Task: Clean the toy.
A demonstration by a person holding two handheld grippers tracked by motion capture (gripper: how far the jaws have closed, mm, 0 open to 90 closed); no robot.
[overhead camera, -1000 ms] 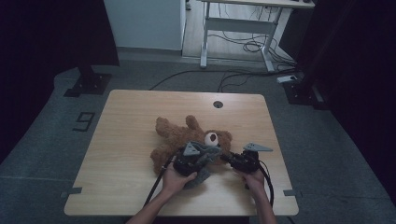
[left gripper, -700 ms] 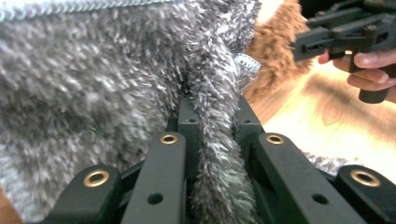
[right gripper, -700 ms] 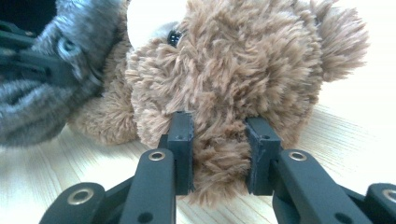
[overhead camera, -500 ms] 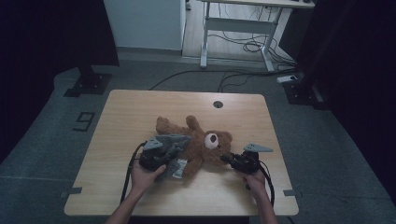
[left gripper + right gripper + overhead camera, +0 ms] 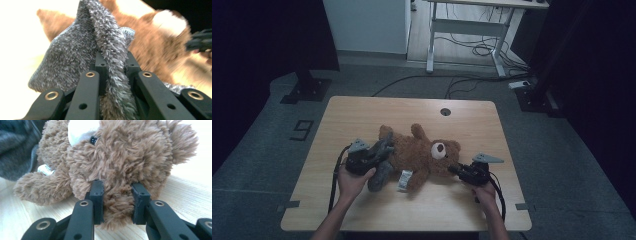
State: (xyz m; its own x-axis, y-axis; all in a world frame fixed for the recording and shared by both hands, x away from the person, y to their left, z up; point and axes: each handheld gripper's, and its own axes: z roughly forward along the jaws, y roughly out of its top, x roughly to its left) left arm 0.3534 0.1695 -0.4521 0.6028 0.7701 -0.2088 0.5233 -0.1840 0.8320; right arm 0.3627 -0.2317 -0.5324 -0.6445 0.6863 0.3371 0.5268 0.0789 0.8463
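Observation:
A brown teddy bear lies on its back across the wooden table, head toward the right. My left gripper is at the bear's lower body, shut on a fold of fuzzy grey cloth that drapes over the bear's leg. In the left gripper view the grey cloth is pinched between the jaws of that gripper, with the bear blurred behind. My right gripper is shut on the bear's head; in the right gripper view it squeezes brown fur of the bear low on the head.
A white label hangs from the bear's side. A round cable hole sits near the table's far edge. Beyond the table stand a white desk frame and black stand bases on the floor.
My left gripper has moved to the left and slightly up with the grey cloth, from the bear's chest toward its legs. The right gripper has stayed on the head.

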